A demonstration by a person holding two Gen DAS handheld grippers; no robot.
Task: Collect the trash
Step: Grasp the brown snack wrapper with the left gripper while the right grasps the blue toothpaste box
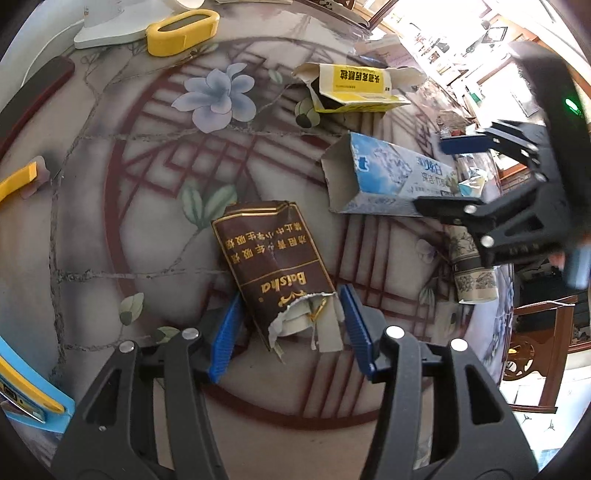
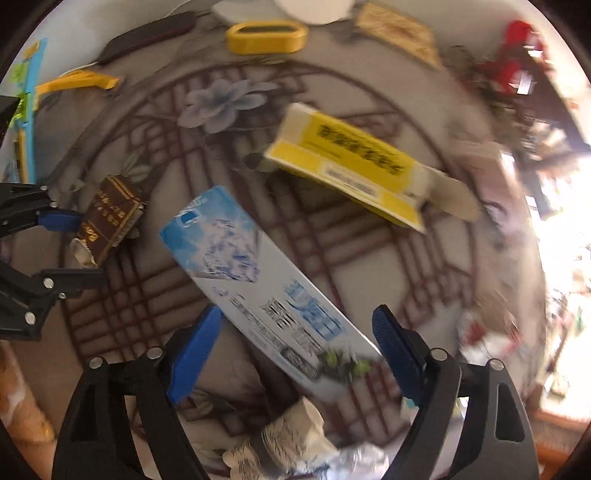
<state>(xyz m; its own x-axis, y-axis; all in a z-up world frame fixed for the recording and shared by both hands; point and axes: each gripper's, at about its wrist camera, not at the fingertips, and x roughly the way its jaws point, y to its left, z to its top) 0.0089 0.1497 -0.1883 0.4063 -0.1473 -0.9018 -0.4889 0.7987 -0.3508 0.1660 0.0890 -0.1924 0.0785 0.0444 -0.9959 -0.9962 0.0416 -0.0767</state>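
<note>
A torn brown Baisha cigarette pack (image 1: 273,269) lies on the patterned table, its ragged end between the open blue pads of my left gripper (image 1: 290,330); the pads stand beside it, not pressing. It also shows in the right wrist view (image 2: 110,218), with the left gripper (image 2: 64,247) around it. A blue-and-white toothpaste box (image 1: 388,181) lies to the right, its end between the open jaws of my right gripper (image 1: 439,173). In the right wrist view the box (image 2: 266,284) runs between that gripper's open pads (image 2: 295,350). A yellow-and-white carton (image 1: 354,88) (image 2: 354,166) lies farther back.
A yellow oval holder (image 1: 183,31) and a white stand base (image 1: 107,33) sit at the table's back edge. A dark case (image 1: 33,92) and blue and yellow items (image 1: 26,387) lie left. Crumpled patterned paper (image 2: 291,439) and foil lie near the right gripper. The table edge drops off at right.
</note>
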